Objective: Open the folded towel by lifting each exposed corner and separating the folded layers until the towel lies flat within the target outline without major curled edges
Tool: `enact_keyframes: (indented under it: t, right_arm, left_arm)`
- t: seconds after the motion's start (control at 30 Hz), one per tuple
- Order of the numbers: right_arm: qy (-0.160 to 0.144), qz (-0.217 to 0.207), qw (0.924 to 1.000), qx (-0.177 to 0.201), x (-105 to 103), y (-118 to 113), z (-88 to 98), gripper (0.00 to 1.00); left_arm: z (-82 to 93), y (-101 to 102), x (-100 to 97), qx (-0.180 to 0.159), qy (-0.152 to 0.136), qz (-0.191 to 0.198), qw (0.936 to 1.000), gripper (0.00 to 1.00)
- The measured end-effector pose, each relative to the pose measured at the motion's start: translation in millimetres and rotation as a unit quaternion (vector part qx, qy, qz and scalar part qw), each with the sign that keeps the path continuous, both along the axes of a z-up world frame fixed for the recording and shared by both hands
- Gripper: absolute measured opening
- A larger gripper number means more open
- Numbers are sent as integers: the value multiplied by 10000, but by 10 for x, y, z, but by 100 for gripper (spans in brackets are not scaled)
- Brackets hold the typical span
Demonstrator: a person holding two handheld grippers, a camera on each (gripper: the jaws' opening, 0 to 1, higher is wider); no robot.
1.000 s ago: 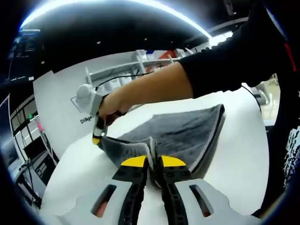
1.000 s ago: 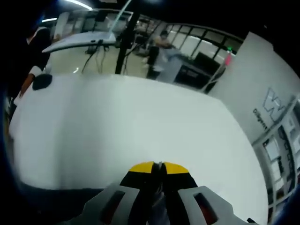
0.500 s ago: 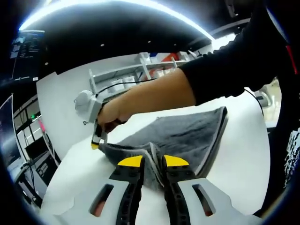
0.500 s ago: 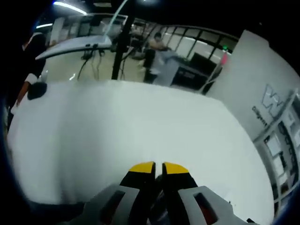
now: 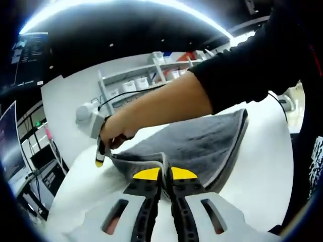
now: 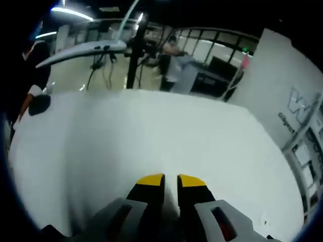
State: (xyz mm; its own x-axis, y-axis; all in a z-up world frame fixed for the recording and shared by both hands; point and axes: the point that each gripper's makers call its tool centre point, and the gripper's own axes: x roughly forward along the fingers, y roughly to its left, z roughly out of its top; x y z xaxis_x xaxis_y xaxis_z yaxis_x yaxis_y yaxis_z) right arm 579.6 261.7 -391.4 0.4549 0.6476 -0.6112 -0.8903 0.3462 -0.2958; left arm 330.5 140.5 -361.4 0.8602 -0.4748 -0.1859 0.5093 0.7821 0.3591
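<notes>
Since a second ago, my right tongs (image 6: 164, 177) have parted to a narrow gap, and no cloth shows between their tips. My left tongs (image 5: 165, 173) remain clamped on the near corner of the grey towel (image 5: 202, 143). The towel lies folded on the white desk (image 5: 262, 166), directly ahead of my left tongs; my right tongs' tip sits beside its far left edge.

Yellow-tipped grey right gripper (image 6: 171, 180), jaws slightly parted, nothing visible between them, over broad white table (image 6: 151, 136).
</notes>
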Motion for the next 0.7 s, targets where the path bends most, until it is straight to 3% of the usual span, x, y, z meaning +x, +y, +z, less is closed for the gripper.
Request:
enact_keyframes:
  t: [0.17, 0.37, 0.57, 0.7]
  right_arm:
    - [-85, -43, 10000, -18, 19, -26, 128, 7]
    - [5, -604, 9977, -297, 252, -301, 151, 8]
    - [363, -627, 9972, 202, 261, -337, 275, 13]
    - [359, -636, 9967, 367, 296, -346, 401, 21]
  left_arm:
    - [-48, 45, -25, -10, 82, 49, 10000, 4]
    - [-63, 48, -58, -37, 116, 36, 9999, 4]
    - [-94, 56, -73, -48, 171, 36, 9998, 4]
    - [-118, 58, -79, -46, 205, 39, 9998, 4]
